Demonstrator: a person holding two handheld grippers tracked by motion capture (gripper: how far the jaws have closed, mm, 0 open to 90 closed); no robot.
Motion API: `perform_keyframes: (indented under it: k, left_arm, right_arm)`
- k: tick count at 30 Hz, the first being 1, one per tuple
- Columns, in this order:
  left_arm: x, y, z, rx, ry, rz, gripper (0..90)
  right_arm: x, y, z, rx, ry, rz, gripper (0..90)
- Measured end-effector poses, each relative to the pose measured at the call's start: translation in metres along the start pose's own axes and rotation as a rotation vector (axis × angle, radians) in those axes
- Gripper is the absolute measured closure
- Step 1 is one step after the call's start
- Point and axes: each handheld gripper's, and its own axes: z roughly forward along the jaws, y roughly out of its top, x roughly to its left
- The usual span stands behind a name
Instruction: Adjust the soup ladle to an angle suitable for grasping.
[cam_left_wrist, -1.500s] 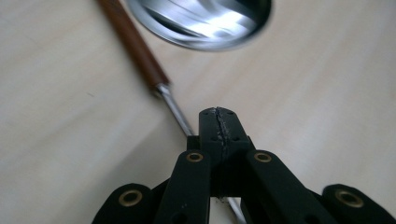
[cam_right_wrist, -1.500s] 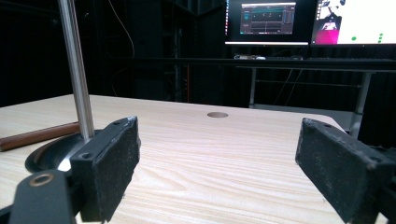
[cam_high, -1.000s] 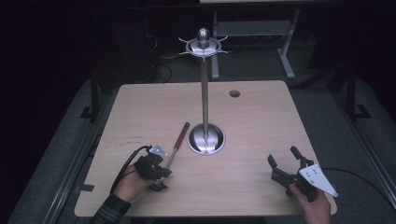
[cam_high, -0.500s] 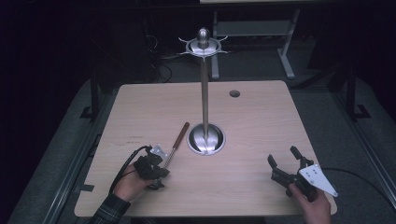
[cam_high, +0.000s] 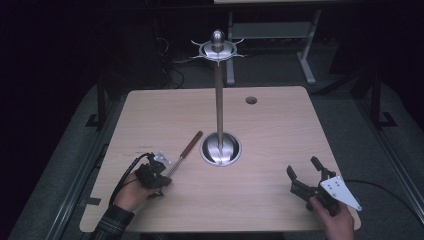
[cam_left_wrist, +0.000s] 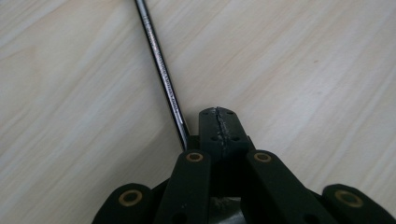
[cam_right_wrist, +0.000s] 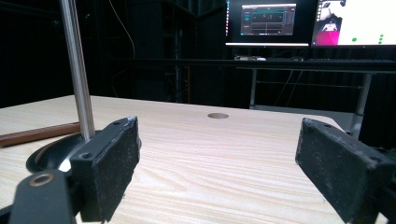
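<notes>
Nothing moved; left tool (cam_high: 156, 176) hides the utensil's (cam_high: 186, 150) lower end.

Standing on the counter (cam_high: 280, 130), near its middle: metal stand (cam_high: 219, 100), base resting on the surface. Just left of the stand's base, lying flat: long-handled utensil (cam_high: 186, 152), handle end nearest the base. At the utensil's near end, front-left of the stand: left hand-held gripper (cam_high: 154, 176). Front-right of the stand, well apart: right hand-held gripper (cam_high: 305, 176). Behind the stand, to the right: cable hole (cam_high: 251, 100).
</notes>
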Motion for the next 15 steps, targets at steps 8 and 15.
perform_keyframes:
  k: [8, 15]
  left_arm:
    - [0.017, -0.008, -0.005, 0.019, 0.046, -0.019, 90.0]
    - [0.024, -0.012, -0.007, 0.021, 0.066, -0.037, 90.0]
  right_arm:
    - [0.0, 0.0, 0.0, 0.005, -0.001, 0.0, 13.0]
    - [0.0, 0.0, 0.0, 0.005, 0.0, 0.0, 13.0]
